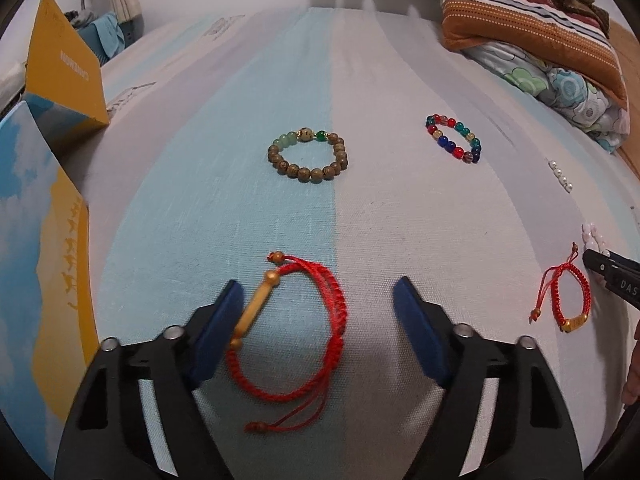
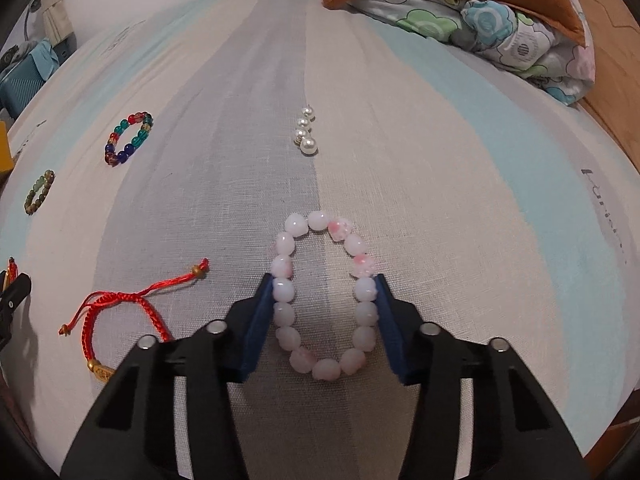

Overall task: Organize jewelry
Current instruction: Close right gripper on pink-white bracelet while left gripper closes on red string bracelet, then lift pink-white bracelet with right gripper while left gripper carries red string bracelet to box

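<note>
My left gripper (image 1: 320, 300) is open over a red braided bracelet (image 1: 320, 328) with a gold tube charm, which lies between its fingers; the left finger touches the charm. My right gripper (image 2: 324, 292) is open around a pink bead bracelet (image 2: 326, 292) lying flat, with both pads touching or almost touching its sides. A second red braided bracelet (image 2: 100, 320) lies to the left of the right gripper, also in the left wrist view (image 1: 568, 296). A brown wooden bead bracelet (image 1: 308, 152), a multicoloured glass bead bracelet (image 1: 454, 138) and pearl earrings (image 2: 306, 132) lie farther off.
Everything lies on a striped blue, grey and beige bedsheet (image 1: 360, 80). A yellow and blue open box (image 1: 52, 160) stands at the left. Folded quilts and a striped pillow (image 1: 540, 32) are piled at the far right. The bed's right edge meets a wooden floor (image 2: 612, 80).
</note>
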Action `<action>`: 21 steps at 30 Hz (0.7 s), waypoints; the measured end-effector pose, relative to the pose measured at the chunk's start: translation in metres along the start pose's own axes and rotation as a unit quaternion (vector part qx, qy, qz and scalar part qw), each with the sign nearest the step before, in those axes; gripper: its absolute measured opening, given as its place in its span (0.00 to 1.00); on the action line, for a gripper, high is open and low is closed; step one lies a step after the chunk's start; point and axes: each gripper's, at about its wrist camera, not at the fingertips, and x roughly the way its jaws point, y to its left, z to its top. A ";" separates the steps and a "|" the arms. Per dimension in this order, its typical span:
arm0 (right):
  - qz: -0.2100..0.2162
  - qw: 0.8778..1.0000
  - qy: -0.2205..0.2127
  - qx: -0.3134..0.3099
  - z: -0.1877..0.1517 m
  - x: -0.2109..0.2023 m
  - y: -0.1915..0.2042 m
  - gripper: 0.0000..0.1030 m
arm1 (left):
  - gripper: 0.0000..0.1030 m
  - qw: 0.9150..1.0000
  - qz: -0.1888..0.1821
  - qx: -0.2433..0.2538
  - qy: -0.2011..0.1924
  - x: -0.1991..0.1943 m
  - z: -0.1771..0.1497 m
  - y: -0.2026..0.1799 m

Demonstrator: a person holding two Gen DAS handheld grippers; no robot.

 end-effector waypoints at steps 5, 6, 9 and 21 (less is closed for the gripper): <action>-0.007 1.000 -0.003 -0.011 -0.001 -0.002 0.005 0.26 | 0.37 1.000 0.003 0.006 0.005 -0.001 0.001 -0.001; -0.008 1.000 -0.004 -0.012 -0.001 -0.002 0.005 0.25 | 0.27 1.000 0.005 0.008 0.006 -0.002 0.001 -0.001; -0.011 1.000 -0.005 -0.014 -0.001 -0.003 0.007 0.20 | 0.08 1.000 0.012 0.016 0.009 -0.003 0.000 -0.003; -0.007 1.000 -0.007 0.002 0.000 -0.006 0.003 0.19 | 0.07 1.000 -0.001 0.005 0.008 -0.012 0.003 0.000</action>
